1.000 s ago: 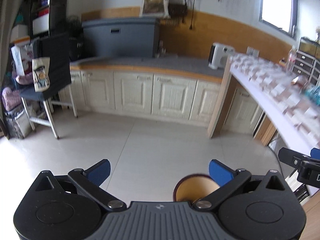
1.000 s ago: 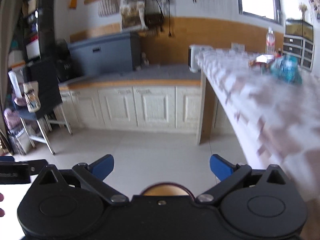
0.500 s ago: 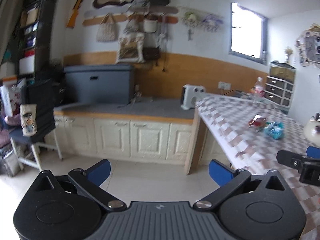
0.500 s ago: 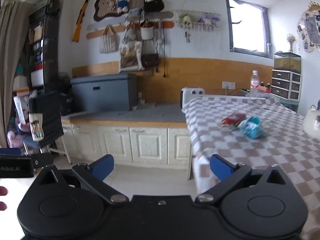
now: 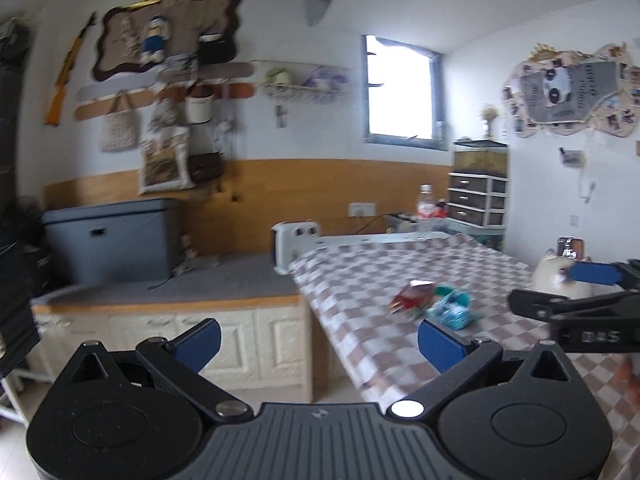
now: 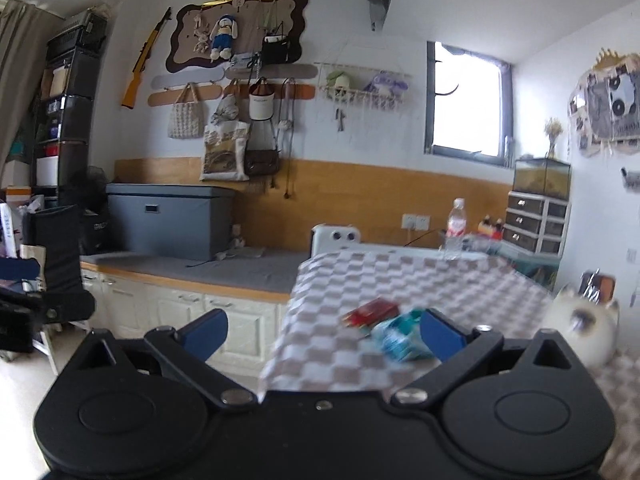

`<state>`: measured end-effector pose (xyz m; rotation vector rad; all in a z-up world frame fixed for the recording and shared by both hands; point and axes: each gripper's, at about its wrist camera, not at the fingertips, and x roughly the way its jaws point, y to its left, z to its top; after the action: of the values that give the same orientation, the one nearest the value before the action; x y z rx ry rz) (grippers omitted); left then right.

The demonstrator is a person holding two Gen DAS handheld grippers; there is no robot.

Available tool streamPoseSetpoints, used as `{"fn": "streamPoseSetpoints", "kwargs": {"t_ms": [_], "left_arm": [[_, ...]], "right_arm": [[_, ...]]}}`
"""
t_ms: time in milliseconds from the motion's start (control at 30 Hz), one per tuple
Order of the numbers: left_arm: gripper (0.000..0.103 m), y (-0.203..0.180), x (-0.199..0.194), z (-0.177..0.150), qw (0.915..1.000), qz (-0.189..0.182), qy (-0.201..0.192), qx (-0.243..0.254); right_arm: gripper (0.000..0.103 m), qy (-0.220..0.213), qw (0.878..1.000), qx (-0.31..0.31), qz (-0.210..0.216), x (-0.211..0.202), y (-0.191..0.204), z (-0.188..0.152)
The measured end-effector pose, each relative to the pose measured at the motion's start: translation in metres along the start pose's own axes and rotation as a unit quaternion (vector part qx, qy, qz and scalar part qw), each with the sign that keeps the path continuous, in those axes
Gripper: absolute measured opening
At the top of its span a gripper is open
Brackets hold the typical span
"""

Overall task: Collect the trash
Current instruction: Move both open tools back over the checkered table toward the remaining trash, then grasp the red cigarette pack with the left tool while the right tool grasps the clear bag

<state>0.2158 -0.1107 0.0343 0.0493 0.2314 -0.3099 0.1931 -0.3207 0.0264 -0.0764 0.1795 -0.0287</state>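
Ahead, the checkered surface runs back to the wall, a bottle near its far edge. Toward its near left corner lie a red packet and a teal wrapper, touching. Both grippers, left and right, hover with jaws spread wide, empty, short of the trash.
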Motion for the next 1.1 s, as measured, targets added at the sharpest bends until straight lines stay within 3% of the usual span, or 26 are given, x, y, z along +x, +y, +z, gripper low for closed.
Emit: {"fn": "streamPoseSetpoints", "kwargs": {"t_ms": [267, 567, 700, 800, 933, 1100], "left_arm": [[0.103, -0.035, 0.063, 0.022, 0.9992, -0.04, 0.0, -0.002], [0.103, -0.045, 0.151, 0.048, 0.9951, -0.097, -0.003, -0.017], [0.103, -0.056, 0.197, 0.052, 0.9907, -0.135, 0.017, -0.002], [0.103, -0.065, 0.232, 0.051, 0.9866, -0.155, 0.038, 0.033], [0.103, -0.076, 0.283, 0.047, 0.978, -0.184, 0.071, 0.066], [0.103, -0.091, 0.339, 0.041, 0.9677, -0.207, 0.119, 0.082]], "right_arm": [[0.097, 0.023, 0.999, -0.021, 0.021, 0.082, -0.067, -0.003], [0.096, 0.076, 0.991, -0.106, 0.031, 0.182, -0.097, -0.017], [0.095, 0.093, 0.989, -0.091, 0.063, 0.213, -0.103, -0.027], [0.093, 0.102, 0.991, -0.071, 0.051, 0.227, -0.105, -0.039], [0.092, 0.106, 0.985, -0.128, 0.054, 0.229, -0.096, -0.044], [0.089, 0.096, 0.985, -0.136, 0.038, 0.234, -0.101, -0.053]]}}
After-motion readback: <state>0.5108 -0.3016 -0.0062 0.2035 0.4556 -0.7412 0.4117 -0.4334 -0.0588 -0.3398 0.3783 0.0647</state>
